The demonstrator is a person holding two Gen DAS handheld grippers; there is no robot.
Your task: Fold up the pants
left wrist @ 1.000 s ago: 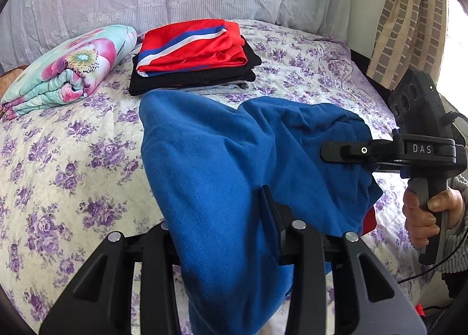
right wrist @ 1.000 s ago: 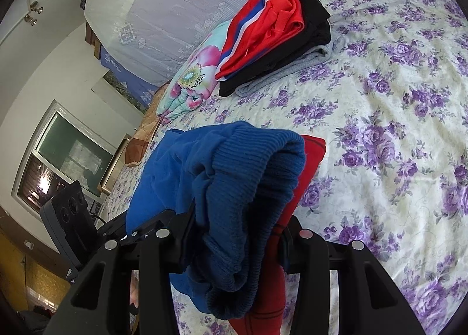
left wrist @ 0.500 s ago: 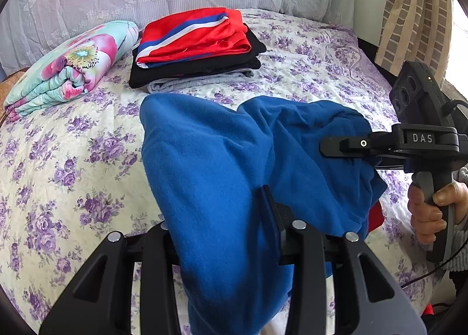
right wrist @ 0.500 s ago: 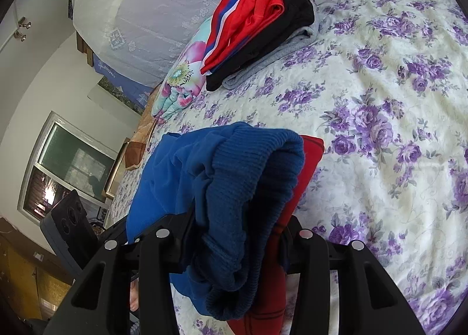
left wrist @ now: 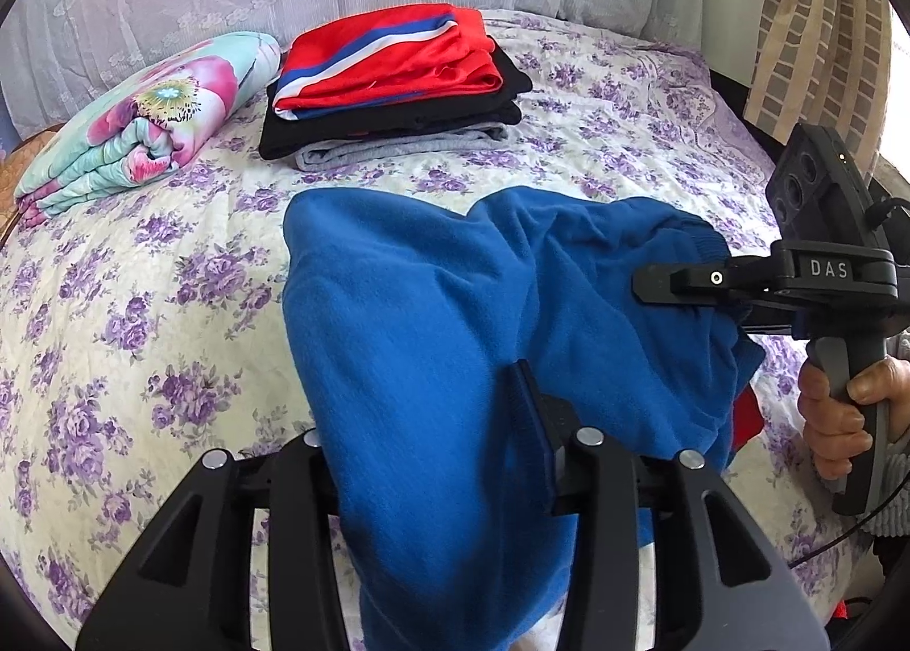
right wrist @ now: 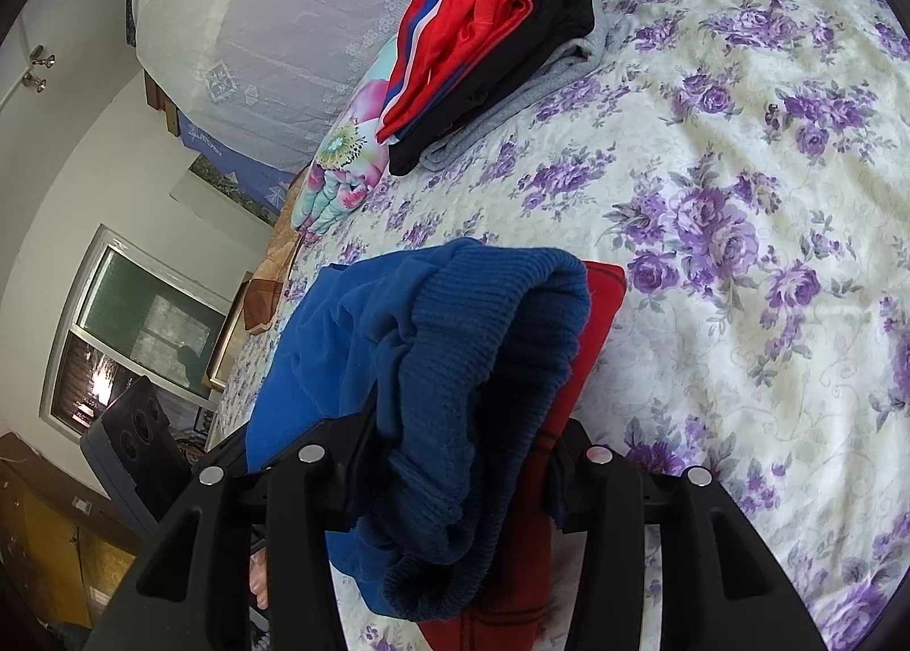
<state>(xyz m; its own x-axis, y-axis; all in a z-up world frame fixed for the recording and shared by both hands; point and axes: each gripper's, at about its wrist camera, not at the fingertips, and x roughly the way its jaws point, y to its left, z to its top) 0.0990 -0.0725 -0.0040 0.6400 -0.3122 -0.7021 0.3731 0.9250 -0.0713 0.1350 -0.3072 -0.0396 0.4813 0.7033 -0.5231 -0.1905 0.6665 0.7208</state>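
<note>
Blue pants (left wrist: 432,321) pinched between both grippers' fingers (left wrist: 537,418) above bed (left wrist: 142,276)

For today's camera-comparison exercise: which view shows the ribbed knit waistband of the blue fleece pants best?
The right wrist view: the ribbed knit waistband fills the centre, bunched between the right gripper fingers, ribbing clearly visible. The left wrist view shows only a short dark edge of it behind the right gripper.
</note>
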